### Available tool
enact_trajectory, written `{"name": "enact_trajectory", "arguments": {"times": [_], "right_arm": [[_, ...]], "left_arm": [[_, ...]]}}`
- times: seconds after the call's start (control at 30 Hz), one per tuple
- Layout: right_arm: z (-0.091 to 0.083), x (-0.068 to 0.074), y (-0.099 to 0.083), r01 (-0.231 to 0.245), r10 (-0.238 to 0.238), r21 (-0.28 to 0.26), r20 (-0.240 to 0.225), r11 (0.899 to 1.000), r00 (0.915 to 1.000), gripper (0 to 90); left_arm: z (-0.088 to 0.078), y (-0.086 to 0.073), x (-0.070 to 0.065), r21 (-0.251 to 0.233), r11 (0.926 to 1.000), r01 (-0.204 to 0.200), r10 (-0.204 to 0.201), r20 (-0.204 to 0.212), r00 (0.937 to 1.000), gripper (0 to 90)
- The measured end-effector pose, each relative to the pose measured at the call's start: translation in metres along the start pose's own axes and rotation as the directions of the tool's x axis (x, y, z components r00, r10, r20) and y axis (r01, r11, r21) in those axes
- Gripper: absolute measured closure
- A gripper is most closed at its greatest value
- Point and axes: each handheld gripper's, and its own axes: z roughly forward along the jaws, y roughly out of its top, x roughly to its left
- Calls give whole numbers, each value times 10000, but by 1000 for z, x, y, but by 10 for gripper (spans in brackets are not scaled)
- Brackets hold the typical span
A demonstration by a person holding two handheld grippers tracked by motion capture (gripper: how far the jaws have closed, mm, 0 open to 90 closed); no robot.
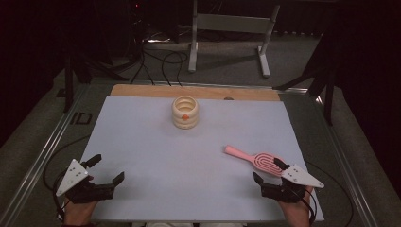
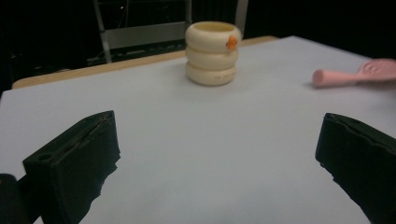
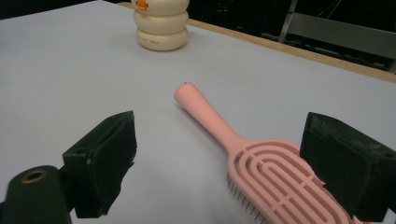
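Observation:
A pink hairbrush (image 1: 255,159) lies flat on the white table cover, handle toward the middle of the table. A cream ribbed cup (image 1: 185,112) with a small orange mark stands upright near the far edge. My right gripper (image 1: 270,171) is open at the near right, its jaws on either side of the brush head (image 3: 275,179) without pressing on it. My left gripper (image 1: 106,168) is open at the near left, nothing between its jaws. From the left gripper view the cup (image 2: 213,53) stands ahead and the brush handle (image 2: 343,77) lies at the right.
The white cover (image 1: 156,161) lies over a wooden tabletop (image 1: 142,91) whose strip shows at the far edge. Metal rails (image 1: 42,156) run along both sides. A grey stand (image 1: 227,28) and cables are on the floor beyond.

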Motion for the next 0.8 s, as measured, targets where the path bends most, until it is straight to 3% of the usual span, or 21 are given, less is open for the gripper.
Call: {"name": "enact_trajectory", "arguments": {"times": [0.43, 0.8], "right_arm": [[-4, -10, -1, -549, 550, 116, -82, 9984, 9985, 107], [-8, -14, 1, -591, 592, 158, -47, 9981, 9982, 105]], "left_arm": [[-5, 0, 3, -293, 9994, 192, -198, -194, 9996, 4], [-4, 0, 4, -303, 9993, 210, -218, -253, 9994, 4]]}}
